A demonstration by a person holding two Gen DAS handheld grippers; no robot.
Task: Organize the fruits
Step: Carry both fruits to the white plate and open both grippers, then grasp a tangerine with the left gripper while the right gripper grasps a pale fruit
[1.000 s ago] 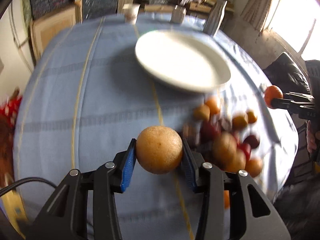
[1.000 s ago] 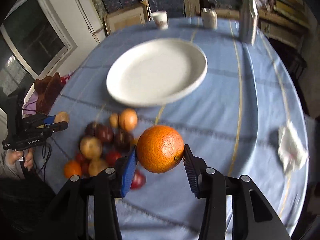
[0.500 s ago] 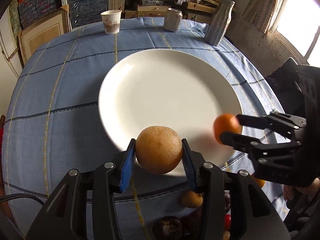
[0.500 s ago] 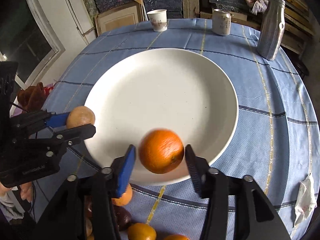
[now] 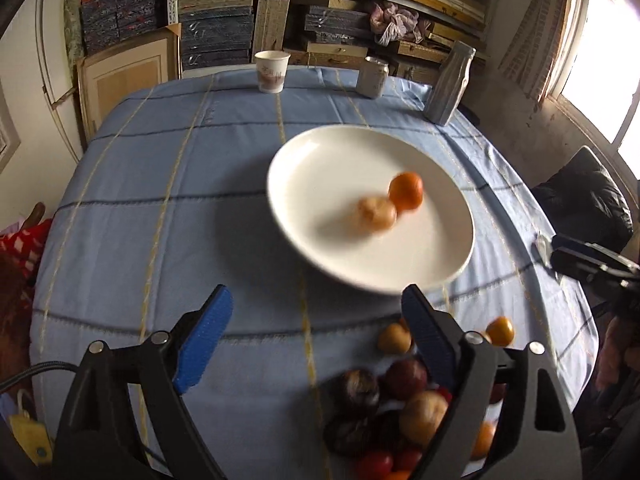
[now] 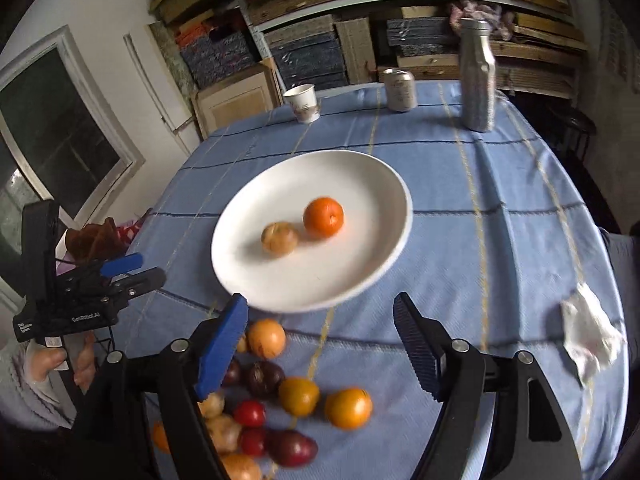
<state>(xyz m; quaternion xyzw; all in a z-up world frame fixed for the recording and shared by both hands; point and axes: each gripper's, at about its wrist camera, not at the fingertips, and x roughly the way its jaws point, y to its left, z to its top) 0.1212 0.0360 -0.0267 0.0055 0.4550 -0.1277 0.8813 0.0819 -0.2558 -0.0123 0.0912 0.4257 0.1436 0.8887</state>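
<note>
A white plate (image 5: 328,248) (image 6: 360,280) sits mid-table and holds a tan fruit (image 5: 376,214) (image 6: 279,238) beside an orange (image 5: 406,191) (image 6: 323,217). My left gripper (image 5: 316,328) is open and empty, drawn back from the plate's near rim. My right gripper (image 6: 320,332) is open and empty, also just short of the rim. A pile of several fruits (image 5: 404,408) (image 6: 280,400), orange, tan, dark red and red, lies on the blue cloth below both grippers. The left gripper also shows in the right wrist view (image 6: 128,270), and the right gripper at the left wrist view's right edge (image 5: 592,264).
A paper cup (image 5: 272,71) (image 6: 303,103), a can (image 5: 372,77) (image 6: 400,89) and a silver bottle (image 5: 450,82) (image 6: 477,76) stand at the table's far edge. A crumpled white tissue (image 6: 592,336) lies on the right. Shelves stand behind.
Both grippers opened and let go of their fruits, which now lie on the plate. Both grippers have pulled back toward the fruit pile.
</note>
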